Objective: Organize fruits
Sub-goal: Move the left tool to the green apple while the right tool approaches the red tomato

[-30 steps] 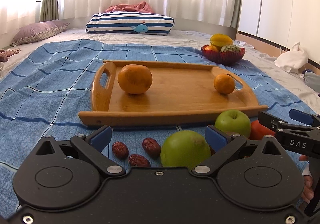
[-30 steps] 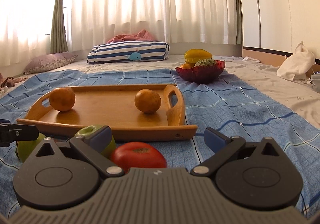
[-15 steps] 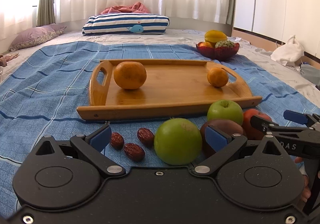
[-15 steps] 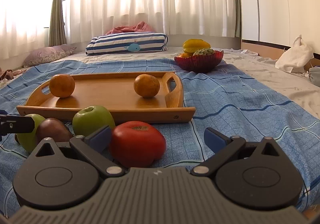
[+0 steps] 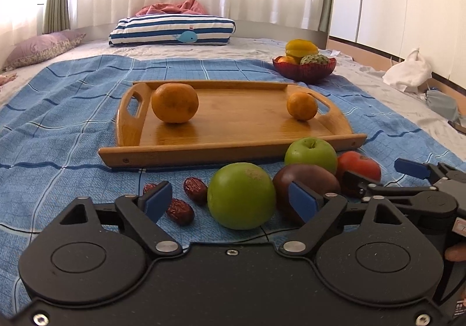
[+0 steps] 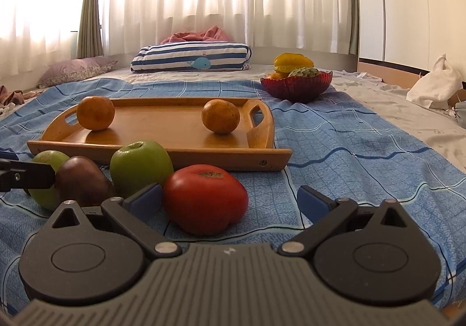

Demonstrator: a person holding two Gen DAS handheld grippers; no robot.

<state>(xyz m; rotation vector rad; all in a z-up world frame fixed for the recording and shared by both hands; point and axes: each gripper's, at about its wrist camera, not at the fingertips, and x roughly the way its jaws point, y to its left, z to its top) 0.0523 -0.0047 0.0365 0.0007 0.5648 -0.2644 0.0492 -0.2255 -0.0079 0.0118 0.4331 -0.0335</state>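
A: Start at your left gripper (image 5: 231, 203). What is between its blue pads?

B: The big green fruit (image 5: 241, 195). Your jaws have just been closing, but gaps still show on both sides, so they stand apart and grasp nothing. The right pad (image 5: 301, 203) covers part of the dark brown fruit (image 5: 308, 180) just right of it. Three dried dates (image 5: 195, 186) lie by the left pad; one is half hidden behind it.

A: And your right gripper (image 6: 230, 199)?

B: Spread wide around the red tomato (image 6: 205, 197), which sits close to the left pad; I cannot tell if it touches. The right pad stands well clear. Nothing is clenched.

A: Any writing you can read?

B: Only a small lightning-like mark on the grey body of the right gripper. In the left view a label at the right edge is cut off and unreadable.

A: Farther out?

B: A green apple (image 6: 141, 167) sits behind the tomato, near the front rim of the wooden tray (image 5: 233, 151). On the tray, one large orange (image 5: 174, 103) rests far left, a smaller orange (image 5: 302, 106) far right. Beyond, right, a red bowl (image 5: 304, 71) holds fruit, partly hidden by its rim. All lies on a blue blanket (image 6: 349, 151). A striped pillow (image 5: 171, 30) with a whale picture lies farthest away. Your fingertip shows at the left view's right edge, mostly cut off.
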